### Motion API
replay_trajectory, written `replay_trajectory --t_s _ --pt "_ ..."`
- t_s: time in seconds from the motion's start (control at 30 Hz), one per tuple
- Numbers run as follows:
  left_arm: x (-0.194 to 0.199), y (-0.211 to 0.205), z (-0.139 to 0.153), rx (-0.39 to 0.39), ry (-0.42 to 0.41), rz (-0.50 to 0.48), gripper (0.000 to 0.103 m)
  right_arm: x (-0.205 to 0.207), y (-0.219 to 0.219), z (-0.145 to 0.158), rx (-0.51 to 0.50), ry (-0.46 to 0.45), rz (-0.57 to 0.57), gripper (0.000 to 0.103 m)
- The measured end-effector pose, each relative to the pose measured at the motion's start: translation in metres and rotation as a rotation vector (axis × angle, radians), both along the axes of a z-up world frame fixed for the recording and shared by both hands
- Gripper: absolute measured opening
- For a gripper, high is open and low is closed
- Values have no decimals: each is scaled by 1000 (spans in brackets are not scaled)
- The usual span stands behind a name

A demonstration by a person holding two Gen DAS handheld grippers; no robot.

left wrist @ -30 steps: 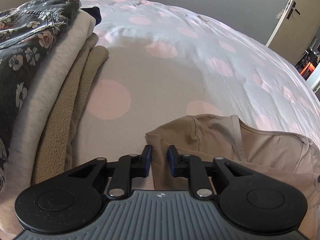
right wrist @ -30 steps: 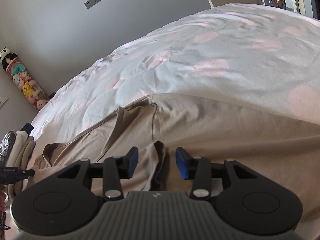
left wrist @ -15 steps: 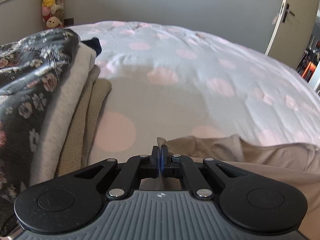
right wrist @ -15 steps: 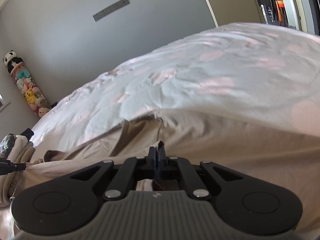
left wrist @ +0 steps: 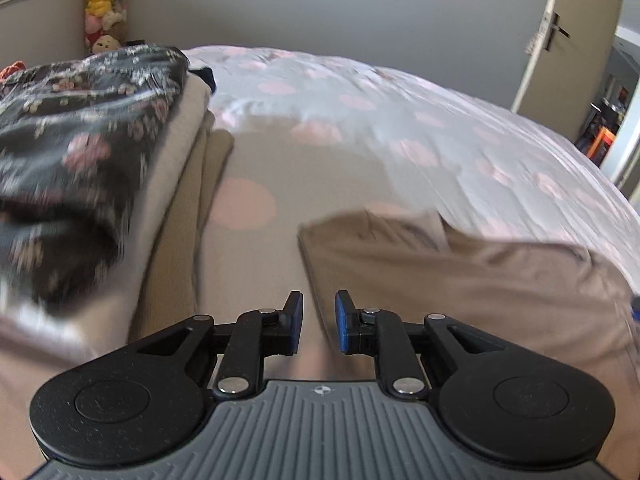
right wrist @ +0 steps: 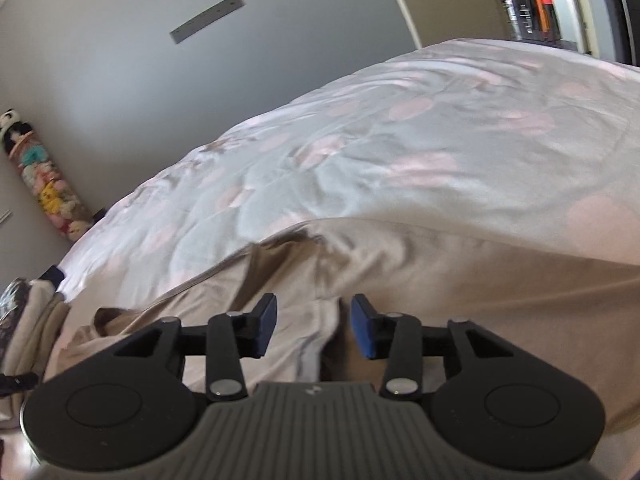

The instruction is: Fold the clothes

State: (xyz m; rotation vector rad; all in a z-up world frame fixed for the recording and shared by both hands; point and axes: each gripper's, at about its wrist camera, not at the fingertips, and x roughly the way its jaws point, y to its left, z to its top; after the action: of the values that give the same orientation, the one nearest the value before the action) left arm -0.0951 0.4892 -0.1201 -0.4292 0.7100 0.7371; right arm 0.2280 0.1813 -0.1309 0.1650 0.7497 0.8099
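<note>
A tan garment [left wrist: 460,280] lies folded on the bed, its left edge running down toward my left gripper [left wrist: 319,322]. That gripper's jaws are opening, with the blue pads apart; the garment's left edge runs down into the gap, untouched by the pads. In the right wrist view the same tan garment [right wrist: 440,272] spreads wide, with a seam fold between the pads of my right gripper [right wrist: 313,327]. Its jaws are opening too and the pads do not press the cloth.
A stack of folded clothes [left wrist: 100,152], dark floral on top of beige layers, stands at the left. The bed cover [left wrist: 360,128] is pale with pink dots. Plush toys [left wrist: 102,4] hang in the far corner and a door [left wrist: 568,36] stands at the right.
Both grippers closed on the tan garment half a second ago and have since let go and opened. The left view has shifted, and the garment edge now lies flat on the bed.
</note>
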Motion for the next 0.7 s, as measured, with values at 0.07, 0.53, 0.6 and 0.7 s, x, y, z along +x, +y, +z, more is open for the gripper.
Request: replay_trajectory --t_s 0.07,0.53,0.6,0.7 --pt "-1 -15 -9 15 47 -31 17 -10 6 2 -35 -34 18 44" --pt "5 -38 -6 85 210 79 22 -16 -13 -3 -124 -48 -31 31" --pt "-3 -48 5 81 195 104 22 -13 -31 11 -80 -51 -84 39" --pt "-16 -66 20 60 158 136 22 -5 -67 26 -30 -6 -159 53"
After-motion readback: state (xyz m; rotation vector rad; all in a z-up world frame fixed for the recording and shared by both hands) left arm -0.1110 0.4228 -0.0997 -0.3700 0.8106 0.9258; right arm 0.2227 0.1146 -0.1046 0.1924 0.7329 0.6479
